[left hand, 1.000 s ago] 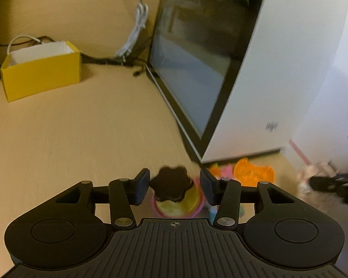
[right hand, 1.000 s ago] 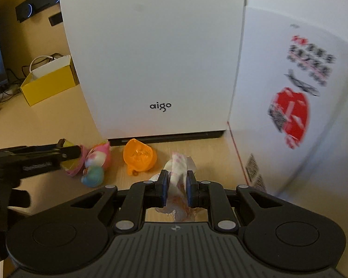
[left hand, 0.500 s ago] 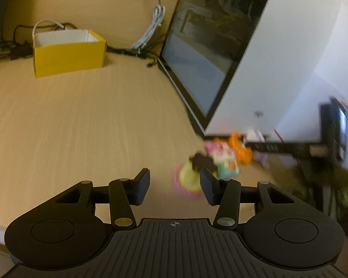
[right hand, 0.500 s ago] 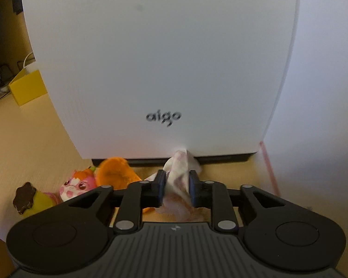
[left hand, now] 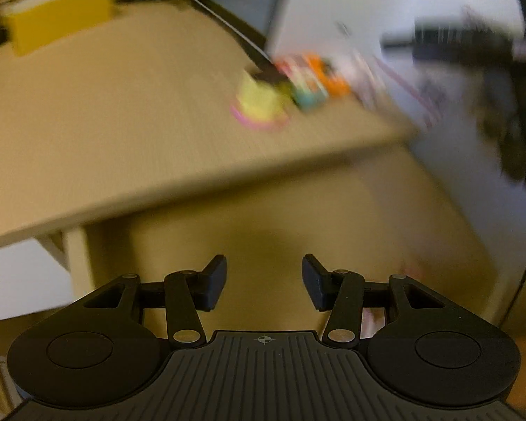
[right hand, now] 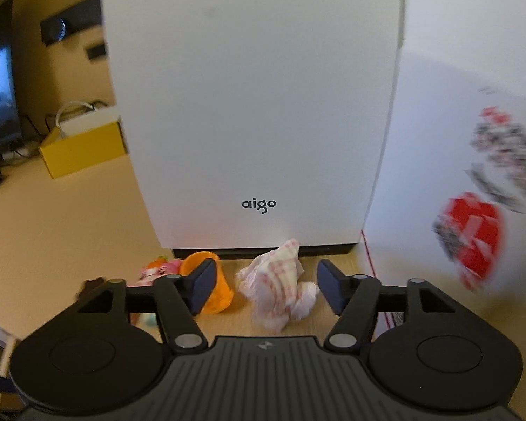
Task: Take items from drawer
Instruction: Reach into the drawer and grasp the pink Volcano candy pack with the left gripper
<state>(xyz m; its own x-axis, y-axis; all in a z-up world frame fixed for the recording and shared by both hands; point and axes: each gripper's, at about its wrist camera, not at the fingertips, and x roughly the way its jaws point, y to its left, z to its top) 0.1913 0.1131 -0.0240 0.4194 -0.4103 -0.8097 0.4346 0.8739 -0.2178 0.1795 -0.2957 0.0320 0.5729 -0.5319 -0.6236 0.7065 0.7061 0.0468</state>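
One crumpled cloth, one orange cup, two grippers, both empty

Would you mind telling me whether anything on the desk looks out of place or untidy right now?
The checked cloth lies crumpled in a heap on the desk before the white aigo case, between the opening jaws of the right gripper, untouched. The orange cup beside it lies tipped on its side.

Crumpled cloth white with pink-red check; cup orange; toy beside it pink and orange; computer case white, dark lettering; box yellow (white inside); desk pale wood grain; round toy yellow-green, pink rim, dark top; gripper fingers black, pads dark blue.
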